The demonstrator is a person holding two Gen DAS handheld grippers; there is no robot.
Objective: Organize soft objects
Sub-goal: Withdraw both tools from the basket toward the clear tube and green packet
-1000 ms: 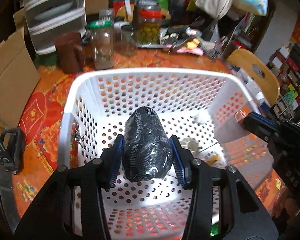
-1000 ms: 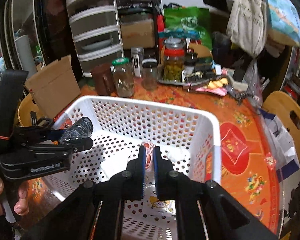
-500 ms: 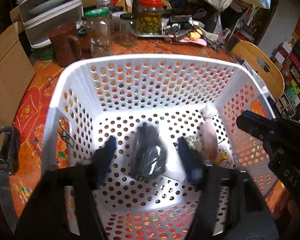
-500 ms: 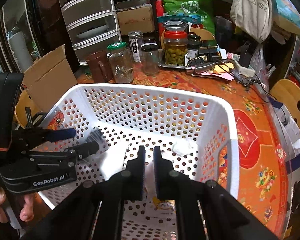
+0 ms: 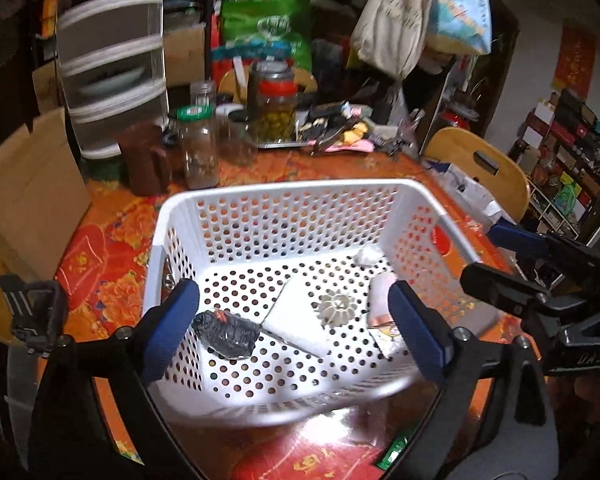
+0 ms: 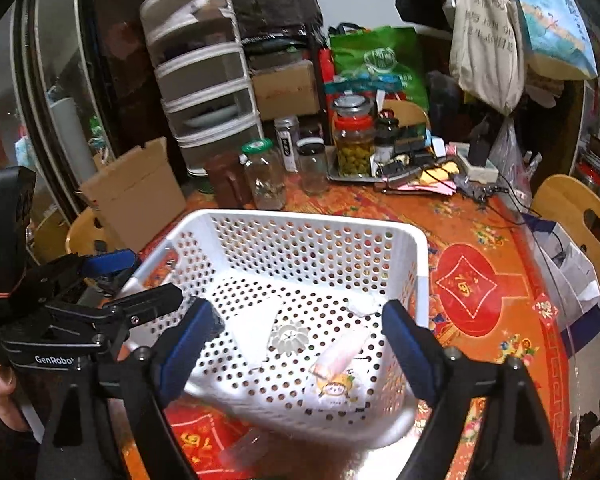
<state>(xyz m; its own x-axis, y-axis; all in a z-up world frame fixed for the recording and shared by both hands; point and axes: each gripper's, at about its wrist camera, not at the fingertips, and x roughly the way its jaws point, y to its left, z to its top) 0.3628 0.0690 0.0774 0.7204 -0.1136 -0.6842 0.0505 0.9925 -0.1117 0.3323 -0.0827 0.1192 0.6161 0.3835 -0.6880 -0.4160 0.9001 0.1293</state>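
Dim warm indoor light, slight motion blur, strong fisheye bending with black corners, and glare on the glossy table point(image 5: 340, 432).

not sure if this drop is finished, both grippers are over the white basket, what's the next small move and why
Probably lift both clear. The left gripper and right gripper have just been opening, jaws wide, nothing between them. The dark rolled sock and pink pouch lie on the white basket floor.
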